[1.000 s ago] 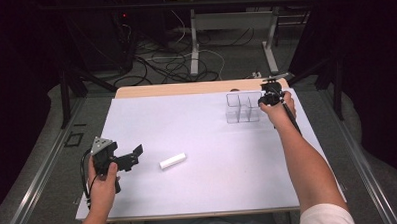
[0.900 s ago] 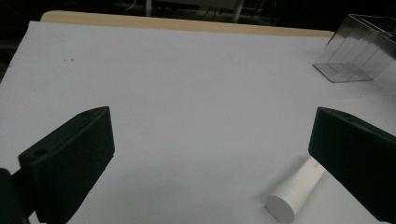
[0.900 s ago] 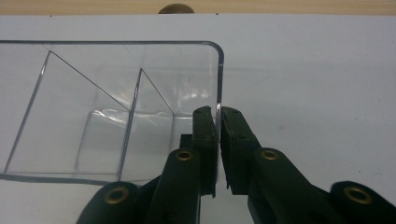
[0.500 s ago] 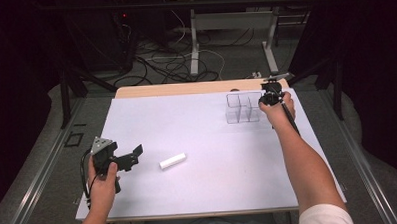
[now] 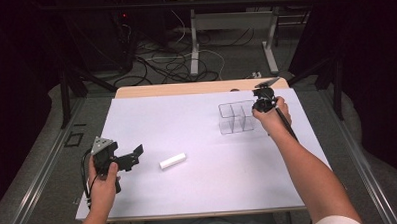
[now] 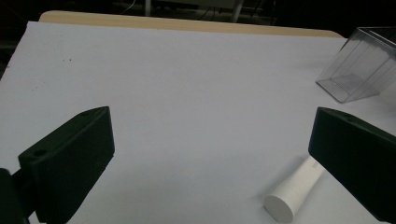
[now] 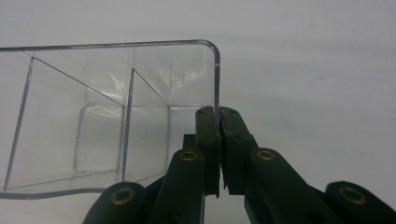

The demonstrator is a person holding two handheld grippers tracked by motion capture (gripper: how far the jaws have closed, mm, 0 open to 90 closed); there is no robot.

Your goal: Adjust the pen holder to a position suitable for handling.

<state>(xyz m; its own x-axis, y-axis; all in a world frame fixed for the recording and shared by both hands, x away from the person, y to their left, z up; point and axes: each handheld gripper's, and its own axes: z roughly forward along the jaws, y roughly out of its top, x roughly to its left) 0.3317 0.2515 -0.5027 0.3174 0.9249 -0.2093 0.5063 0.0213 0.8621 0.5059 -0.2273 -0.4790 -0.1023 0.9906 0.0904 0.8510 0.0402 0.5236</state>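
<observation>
A clear plastic box with divided compartments stands on the white table top at the far right. My right gripper is at its right side, shut on the box's right wall. In the right gripper view the jaws of the right gripper pinch the thin wall of the clear box between them. A white cylinder lies on its side in the near middle. My left gripper stands open just left of it, jaws wide apart. The left gripper view shows the white cylinder by the right jaw and the clear box farther off.
A wooden strip runs along the table's far edge. Beyond it are cables on the floor and the legs of another desk. Metal rails flank the table on both sides.
My right hand has shifted a little left and nearer, and the clear box came along with it. The left gripper and the white cylinder have not moved.
</observation>
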